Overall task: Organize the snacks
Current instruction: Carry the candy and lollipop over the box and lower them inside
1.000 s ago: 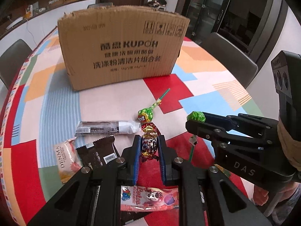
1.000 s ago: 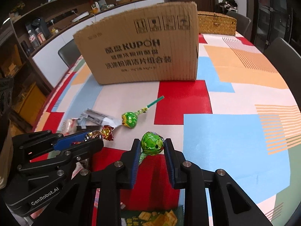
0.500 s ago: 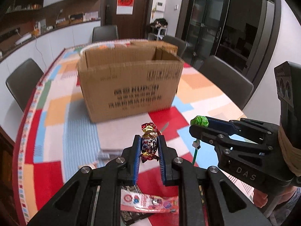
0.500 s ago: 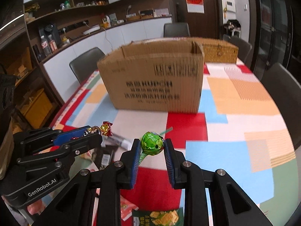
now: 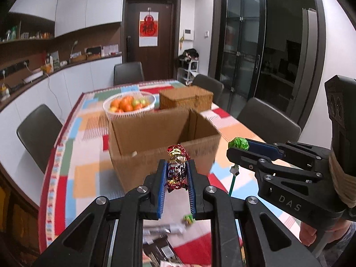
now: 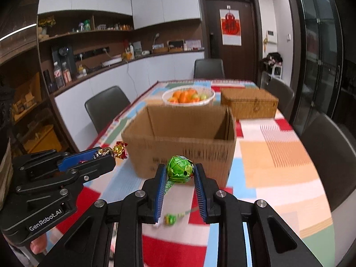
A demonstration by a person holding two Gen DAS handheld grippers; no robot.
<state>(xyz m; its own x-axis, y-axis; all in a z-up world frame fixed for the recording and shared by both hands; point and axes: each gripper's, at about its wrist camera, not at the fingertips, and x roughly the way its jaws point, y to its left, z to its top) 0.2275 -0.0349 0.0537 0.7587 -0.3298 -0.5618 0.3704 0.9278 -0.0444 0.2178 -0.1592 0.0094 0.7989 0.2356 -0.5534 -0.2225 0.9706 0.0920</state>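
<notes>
My left gripper (image 5: 176, 172) is shut on a red and gold foil candy (image 5: 176, 169), held high just in front of the open cardboard box (image 5: 160, 138). My right gripper (image 6: 179, 173) is shut on a green lollipop (image 6: 179, 168), its stick hanging down, also raised in front of the box (image 6: 184, 142). Each gripper shows in the other's view: the right one (image 5: 239, 146) with the lollipop (image 5: 238, 143), the left one (image 6: 111, 153) with the candy (image 6: 119, 150). A second green lollipop (image 6: 170, 218) lies on the table below.
A patchwork tablecloth (image 6: 278, 162) covers the table. Behind the box stand a white basket of fruit (image 5: 129, 105) and a wicker box (image 5: 185, 98). Snack wrappers (image 5: 162, 231) lie on the table under my left gripper. Grey chairs (image 5: 39, 133) surround the table.
Both grippers have risen with their sweets and now look over the box's rim into it. The snacks on the table have dropped to the bottom of the views.
</notes>
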